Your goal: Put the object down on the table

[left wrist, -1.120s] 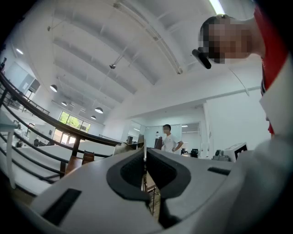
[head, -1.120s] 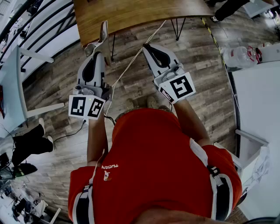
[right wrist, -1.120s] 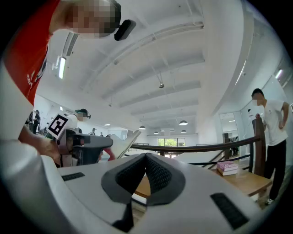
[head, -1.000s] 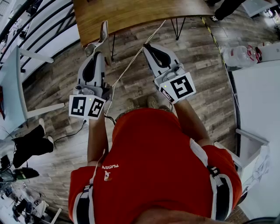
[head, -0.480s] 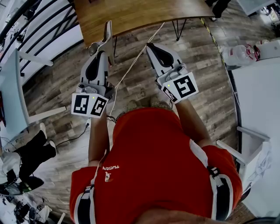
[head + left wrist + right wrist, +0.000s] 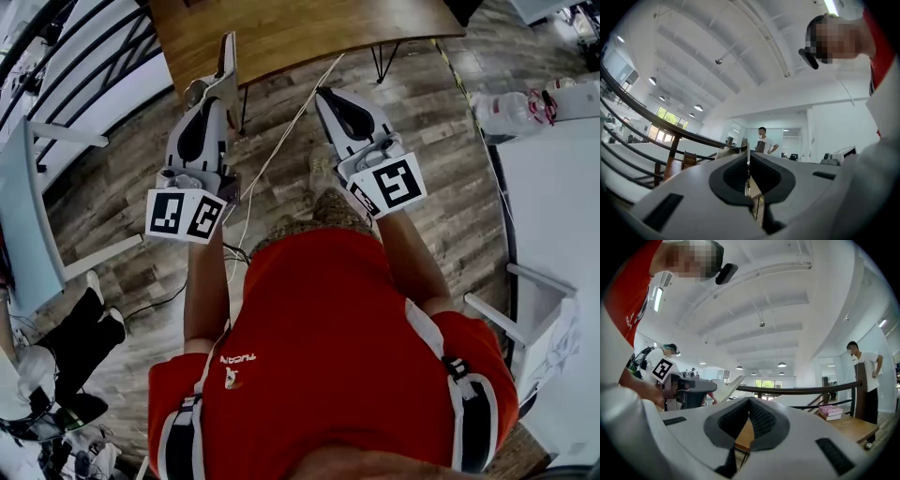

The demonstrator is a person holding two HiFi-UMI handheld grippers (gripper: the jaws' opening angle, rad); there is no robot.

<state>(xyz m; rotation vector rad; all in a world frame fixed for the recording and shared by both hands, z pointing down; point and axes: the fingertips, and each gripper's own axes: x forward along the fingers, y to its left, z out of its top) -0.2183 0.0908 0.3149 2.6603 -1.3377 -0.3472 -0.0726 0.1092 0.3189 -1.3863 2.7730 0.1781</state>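
left claw [image 6: 748, 157]: jaws pressed fully together, nothing between them. right claw [image 6: 749, 400]: same, tips meeting, empty. Both are held out side by side in front of the person in the red shirt [image 6: 328, 347], above the grey-brown plank floor [image 6: 441, 141], noses toward the brown wooden tabletop [image 6: 300, 28]. In the head view the left tip reaches its near edge and the right tip stops just short. A thin white cord [image 6: 281, 141] runs over the floor between the claws. Can't tell which item is the task object. A small stack of pink books [image 6: 830, 412] lies on the tabletop, right of the right claw, well apart from both.
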